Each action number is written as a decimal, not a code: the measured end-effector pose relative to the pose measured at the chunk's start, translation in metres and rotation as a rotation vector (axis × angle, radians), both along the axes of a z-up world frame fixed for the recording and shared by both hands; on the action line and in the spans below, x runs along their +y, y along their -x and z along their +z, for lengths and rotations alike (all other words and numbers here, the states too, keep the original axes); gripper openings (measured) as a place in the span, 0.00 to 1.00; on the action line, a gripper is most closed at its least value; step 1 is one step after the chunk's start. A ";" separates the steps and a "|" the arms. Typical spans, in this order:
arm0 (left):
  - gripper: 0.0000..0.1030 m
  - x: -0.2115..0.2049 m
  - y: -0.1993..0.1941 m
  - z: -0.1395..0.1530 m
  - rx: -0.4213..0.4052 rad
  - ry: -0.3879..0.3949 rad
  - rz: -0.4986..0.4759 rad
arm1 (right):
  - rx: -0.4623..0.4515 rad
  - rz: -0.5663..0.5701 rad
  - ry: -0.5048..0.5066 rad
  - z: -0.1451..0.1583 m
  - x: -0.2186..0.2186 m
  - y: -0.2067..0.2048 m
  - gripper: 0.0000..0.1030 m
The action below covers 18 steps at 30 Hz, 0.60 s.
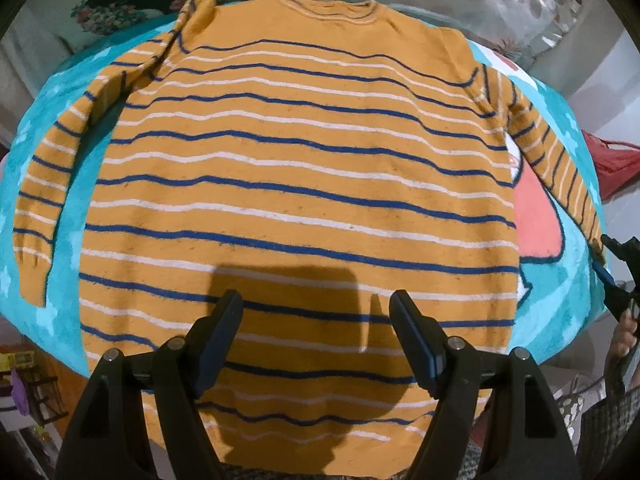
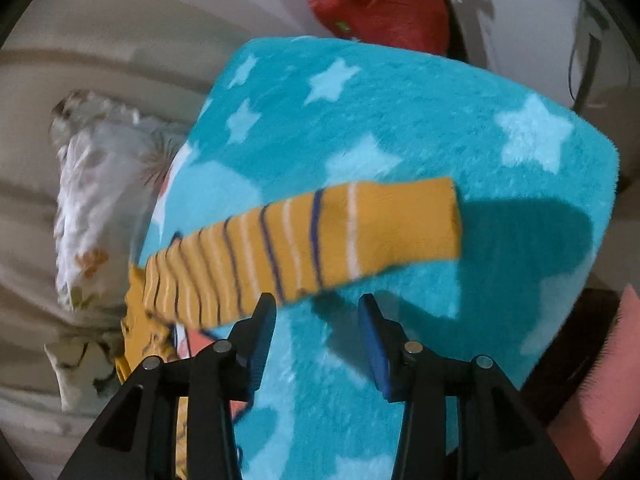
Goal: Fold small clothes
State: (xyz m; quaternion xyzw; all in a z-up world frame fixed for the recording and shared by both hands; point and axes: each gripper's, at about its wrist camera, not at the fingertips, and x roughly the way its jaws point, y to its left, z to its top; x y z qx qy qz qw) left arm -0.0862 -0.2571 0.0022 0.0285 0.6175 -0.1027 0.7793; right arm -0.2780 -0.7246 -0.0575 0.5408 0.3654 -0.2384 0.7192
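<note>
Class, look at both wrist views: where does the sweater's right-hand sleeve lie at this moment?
In the right wrist view the sleeve lies stretched across the starry turquoise blanket, just ahead of the open right gripper; in the left wrist view it trails down the sweater's right side.

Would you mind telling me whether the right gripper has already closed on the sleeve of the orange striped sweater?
No, the right gripper is open, its fingers apart just short of the orange striped sweater's sleeve.
</note>
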 end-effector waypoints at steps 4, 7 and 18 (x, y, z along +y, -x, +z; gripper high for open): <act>0.73 0.014 -0.003 -0.003 0.015 0.002 0.050 | -0.099 -0.092 -0.063 -0.013 -0.020 -0.002 0.52; 0.73 0.027 -0.007 -0.001 0.017 0.013 0.089 | -0.139 -0.124 -0.080 -0.011 -0.031 -0.002 0.13; 0.73 0.098 -0.014 0.033 -0.062 0.096 0.242 | 0.018 -0.104 0.272 0.071 -0.065 -0.033 0.06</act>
